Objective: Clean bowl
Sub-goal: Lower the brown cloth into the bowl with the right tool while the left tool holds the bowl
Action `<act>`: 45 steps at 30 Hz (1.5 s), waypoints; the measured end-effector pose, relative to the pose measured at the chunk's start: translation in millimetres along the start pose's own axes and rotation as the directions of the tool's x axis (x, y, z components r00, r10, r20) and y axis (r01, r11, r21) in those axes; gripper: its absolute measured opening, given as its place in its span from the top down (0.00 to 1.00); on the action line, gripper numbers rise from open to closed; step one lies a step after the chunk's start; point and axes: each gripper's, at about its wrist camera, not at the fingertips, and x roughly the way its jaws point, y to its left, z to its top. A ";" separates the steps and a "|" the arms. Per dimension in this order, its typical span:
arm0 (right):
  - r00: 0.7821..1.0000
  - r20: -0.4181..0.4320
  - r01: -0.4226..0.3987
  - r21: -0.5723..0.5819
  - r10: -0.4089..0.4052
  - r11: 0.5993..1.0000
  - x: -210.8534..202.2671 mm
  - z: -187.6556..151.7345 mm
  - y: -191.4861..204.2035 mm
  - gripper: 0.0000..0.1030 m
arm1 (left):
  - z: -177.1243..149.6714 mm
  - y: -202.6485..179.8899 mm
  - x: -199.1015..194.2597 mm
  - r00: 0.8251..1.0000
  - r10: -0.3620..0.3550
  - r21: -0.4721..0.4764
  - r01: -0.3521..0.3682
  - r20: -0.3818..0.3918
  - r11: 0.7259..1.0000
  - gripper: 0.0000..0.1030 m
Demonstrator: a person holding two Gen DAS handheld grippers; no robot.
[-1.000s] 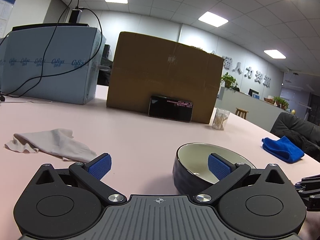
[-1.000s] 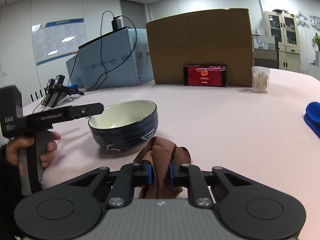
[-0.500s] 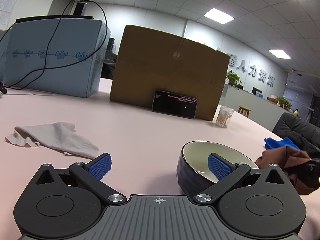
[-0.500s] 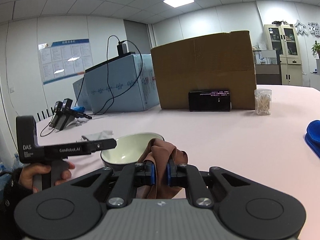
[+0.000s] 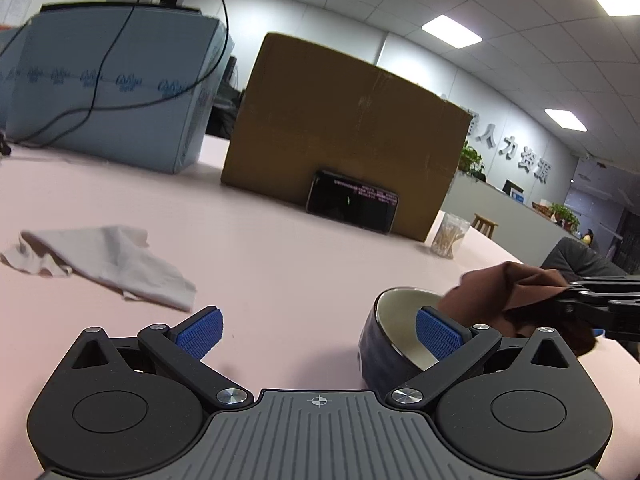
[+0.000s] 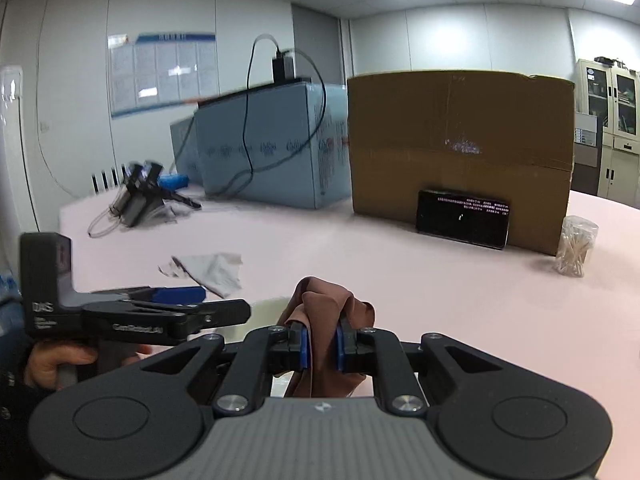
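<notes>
Nearest, right gripper (image 6: 319,347) fingers clamped on a brown cloth (image 6: 326,312) just above the bowl (image 5: 394,334); left gripper (image 5: 316,330) fingers wide apart, one inside the rim, so unbraced. Likely skid across the bench (image 5: 280,264) once wiped. Beyond, grey rag (image 5: 108,260), phone (image 5: 352,201), cardboard box (image 5: 348,120).

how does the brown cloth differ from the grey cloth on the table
The brown cloth is pinched in the shut right gripper and held bunched up over the bowl; the grey cloth lies loose and spread out on the table, untouched. The brown one is dark, the grey one pale. Both are crumpled rags.
</notes>
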 end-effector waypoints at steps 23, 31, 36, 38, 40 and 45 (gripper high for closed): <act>0.921 -0.388 -0.069 -0.220 -0.023 0.973 93.5 20.8 23.4 0.85 | -4.1 -1.8 2.2 0.999 0.010 -0.008 -0.010 -0.038 1.000 0.00; 0.912 -0.410 -0.111 -0.295 -0.021 0.949 95.8 21.7 24.3 0.85 | 7.7 -12.2 11.9 0.995 0.010 0.120 0.002 -0.101 0.993 0.00; 0.900 -0.435 -0.153 -0.309 0.004 0.939 97.2 24.9 20.1 0.85 | 10.2 -4.9 21.2 0.988 -0.035 0.097 0.050 -0.152 0.994 0.00; 0.903 -0.429 -0.173 -0.311 0.024 0.935 97.3 25.1 19.5 0.85 | 9.8 -0.4 23.7 0.985 -0.048 0.068 0.060 -0.168 0.996 0.00; 0.905 -0.421 -0.193 -0.305 0.049 0.933 98.0 25.3 19.1 0.85 | 9.5 2.4 24.2 0.985 -0.045 0.049 0.054 -0.168 0.997 0.00; 0.908 -0.403 -0.256 -0.309 0.118 0.916 101.9 28.4 21.4 0.84 | 8.5 4.9 22.0 0.987 -0.057 0.032 0.062 -0.152 0.998 0.00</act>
